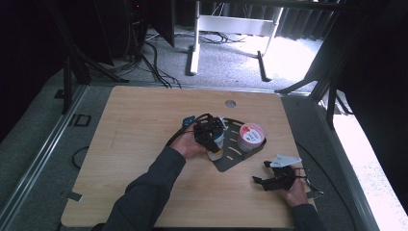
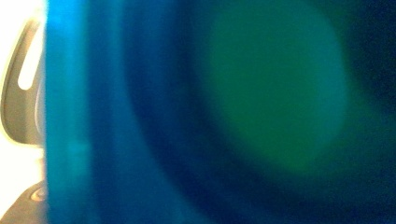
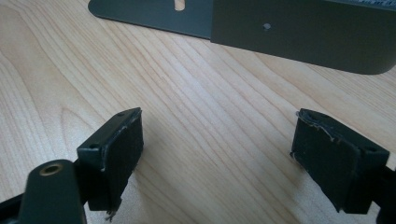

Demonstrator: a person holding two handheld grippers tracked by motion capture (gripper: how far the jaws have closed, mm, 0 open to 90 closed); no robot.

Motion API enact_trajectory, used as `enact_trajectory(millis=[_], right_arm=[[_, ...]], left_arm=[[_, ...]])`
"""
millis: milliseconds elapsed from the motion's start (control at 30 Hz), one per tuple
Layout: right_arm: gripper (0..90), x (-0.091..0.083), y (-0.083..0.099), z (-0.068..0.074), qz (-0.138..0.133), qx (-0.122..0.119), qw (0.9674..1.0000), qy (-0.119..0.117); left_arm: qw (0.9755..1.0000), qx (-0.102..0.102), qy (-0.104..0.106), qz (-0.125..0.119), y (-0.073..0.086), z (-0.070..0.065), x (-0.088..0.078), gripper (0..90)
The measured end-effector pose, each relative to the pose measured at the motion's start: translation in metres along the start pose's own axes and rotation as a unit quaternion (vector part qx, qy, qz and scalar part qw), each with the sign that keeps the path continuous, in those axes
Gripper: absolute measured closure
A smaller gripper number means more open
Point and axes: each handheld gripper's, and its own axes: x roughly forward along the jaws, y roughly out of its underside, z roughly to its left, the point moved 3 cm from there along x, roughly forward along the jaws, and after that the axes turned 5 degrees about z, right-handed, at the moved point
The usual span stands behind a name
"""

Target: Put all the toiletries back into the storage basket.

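In the high view we see the left gripper (image 1: 210, 132) over the dark metal tray (image 1: 230, 161) in the middle of the wooden counter (image 1: 139, 125). It is closed around a cup (image 1: 216, 144) with a white body and a blue band, which stands on the left part of the tray. The jaws are about half spread, and they press on the two sides of the cup, so the cup is pinched between them. In the left gripper view, a blurred blue and green surface (image 2: 224, 112) is very close to the camera; we take it for the wall of the same cup, but it is too blurred to tell more. A thin piece of the tray (image 2: 18, 93) shows at the left edge of that view. A second cup with a red and white lid (image 1: 251, 134) sits in the right part of the tray, just beside the first cup. The right gripper (image 1: 273, 180) rests low on the counter near the front right corner, well apart from the tray. In the right gripper view, the right gripper (image 3: 217, 156) has its jaws wide spread, with bare wood between them, and they touch nothing. The wall of the tray (image 3: 299, 35) is ahead of it.
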Motion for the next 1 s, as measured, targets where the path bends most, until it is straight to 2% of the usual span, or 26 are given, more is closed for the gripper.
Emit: enact_trajectory(millis=[167, 333, 633, 1000], right_arm=[[16.3, 0.000, 0.000, 0.000, 0.000, 0.000, 1.0000, 0.000], [16.3, 0.000, 0.000, 0.000, 0.000, 0.000, 1.0000, -0.001], [16.3, 0.000, 0.000, 0.000, 0.000, 0.000, 1.0000, -0.001], [16.3, 0.000, 0.000, 0.000, 0.000, -0.001, 1.0000, -0.002]], left_arm=[[1.0000, -0.004, -0.003, -0.005, -0.005, 0.000, 0.001, 55.6], [0.9996, -0.019, -0.015, -0.015, -0.009, 0.002, 0.001, 55.7], [0.9991, -0.027, -0.020, -0.027, -0.015, 0.004, 0.001, 55.6], [0.9976, -0.046, -0.024, -0.047, -0.023, 0.009, 0.005, 55.6]])
